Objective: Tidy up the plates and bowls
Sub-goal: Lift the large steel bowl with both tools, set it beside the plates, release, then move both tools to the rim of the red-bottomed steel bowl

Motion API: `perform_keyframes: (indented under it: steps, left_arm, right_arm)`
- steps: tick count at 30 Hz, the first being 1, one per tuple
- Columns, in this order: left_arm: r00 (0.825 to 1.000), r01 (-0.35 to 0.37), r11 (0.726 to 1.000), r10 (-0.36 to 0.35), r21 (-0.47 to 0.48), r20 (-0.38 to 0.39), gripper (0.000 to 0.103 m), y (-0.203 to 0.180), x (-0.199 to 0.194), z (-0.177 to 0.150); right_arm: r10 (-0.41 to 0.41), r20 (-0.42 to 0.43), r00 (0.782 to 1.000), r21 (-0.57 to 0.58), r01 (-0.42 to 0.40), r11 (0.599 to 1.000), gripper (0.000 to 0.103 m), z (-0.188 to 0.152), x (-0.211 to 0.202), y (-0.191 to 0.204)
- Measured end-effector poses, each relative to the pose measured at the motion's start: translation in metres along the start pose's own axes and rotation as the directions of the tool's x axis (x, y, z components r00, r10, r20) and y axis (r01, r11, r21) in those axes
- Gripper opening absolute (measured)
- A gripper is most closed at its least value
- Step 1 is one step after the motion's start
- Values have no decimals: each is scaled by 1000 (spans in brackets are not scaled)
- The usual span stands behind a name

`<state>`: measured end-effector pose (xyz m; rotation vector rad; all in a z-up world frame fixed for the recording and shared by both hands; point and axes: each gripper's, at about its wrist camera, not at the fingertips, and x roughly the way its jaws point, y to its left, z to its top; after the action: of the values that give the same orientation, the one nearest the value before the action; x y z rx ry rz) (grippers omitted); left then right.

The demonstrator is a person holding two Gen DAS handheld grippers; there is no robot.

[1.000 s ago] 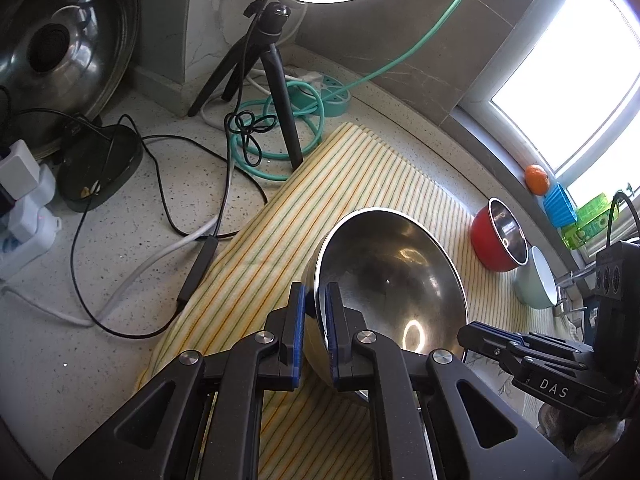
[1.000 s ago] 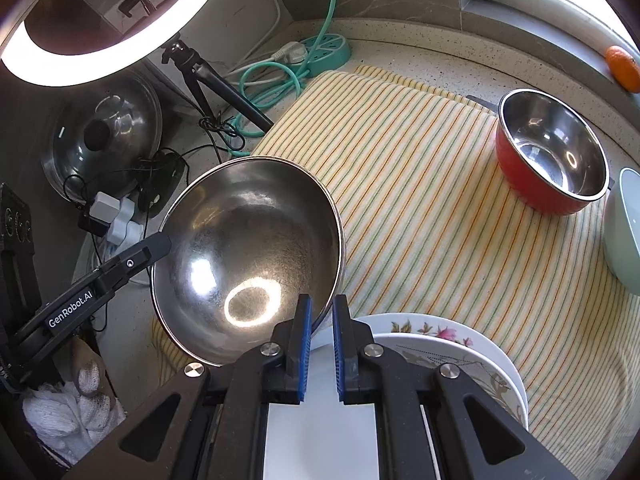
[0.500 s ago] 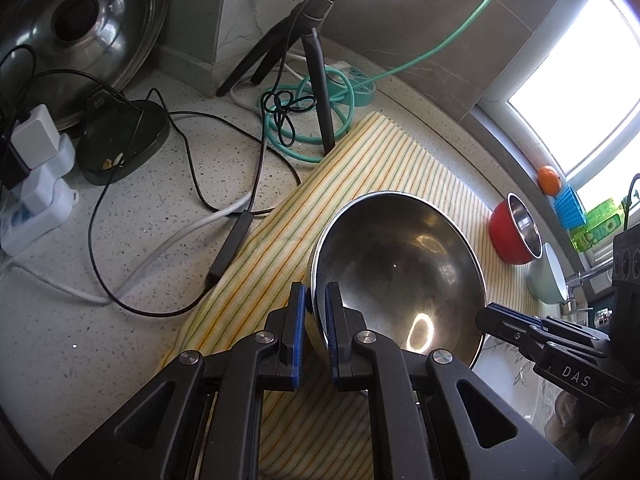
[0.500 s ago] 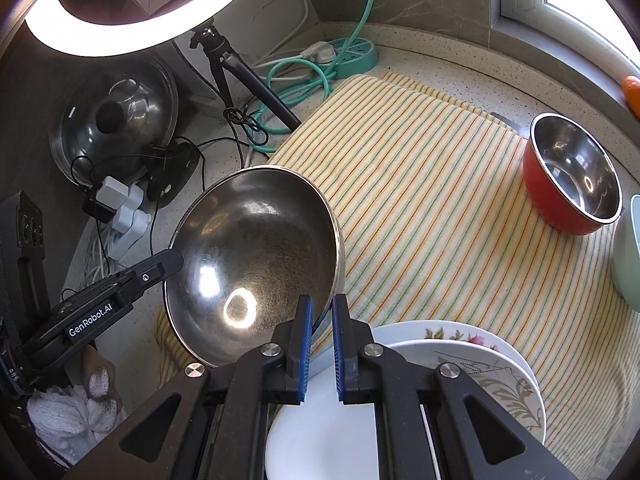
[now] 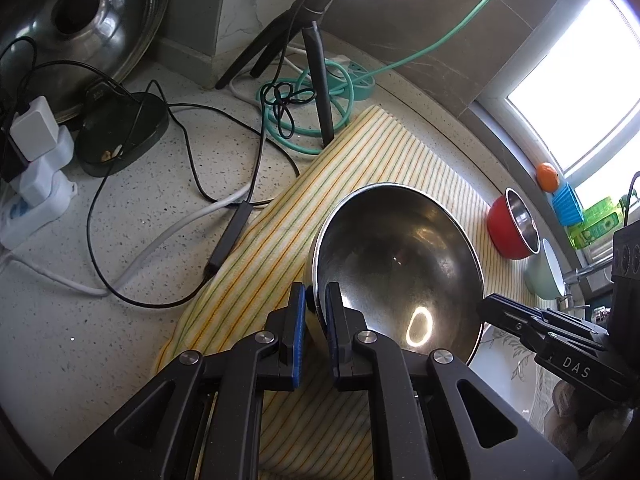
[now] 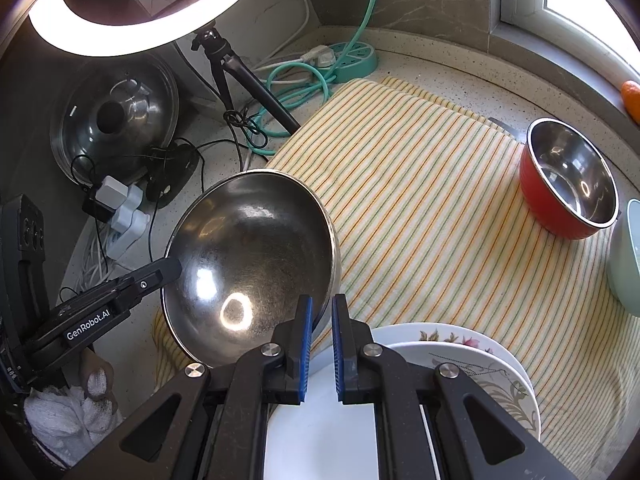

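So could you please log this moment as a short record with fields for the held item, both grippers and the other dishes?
held item: large steel bowl, tilted above the striped cloth
left gripper: shut on the bowl's rim
right gripper: shut on the opposite rim
plates: floral plates stacked below the right gripper
other bowls: red bowl and pale green bowl, side by side on the cloth

Home kitchen: speckled stone counter (image 5: 132, 216) running under a window (image 5: 580, 92), pot lid (image 6: 114, 120) leaning against the wall, bowls sitting on a striped cloth (image 6: 420, 208).
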<state>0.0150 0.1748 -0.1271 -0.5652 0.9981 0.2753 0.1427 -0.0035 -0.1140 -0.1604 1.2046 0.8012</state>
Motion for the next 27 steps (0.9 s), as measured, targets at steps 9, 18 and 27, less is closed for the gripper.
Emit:
perform_keyframes:
  steps: [9, 18, 27]
  left_arm:
    - [999, -22, 1000, 22, 0, 31, 9, 1, -11, 1]
    - [997, -24, 999, 21, 47, 70, 9, -18, -29, -2]
    - [996, 31, 995, -39, 96, 77, 10, -64, -34, -8]
  right_arm:
    - [4, 38, 999, 45, -6, 999, 9, -2, -18, -15]
    - [-7, 102, 995, 69, -1, 998, 15, -13, -46, -29]
    - [-41, 163, 986, 88, 27, 996, 21, -28, -86, -63]
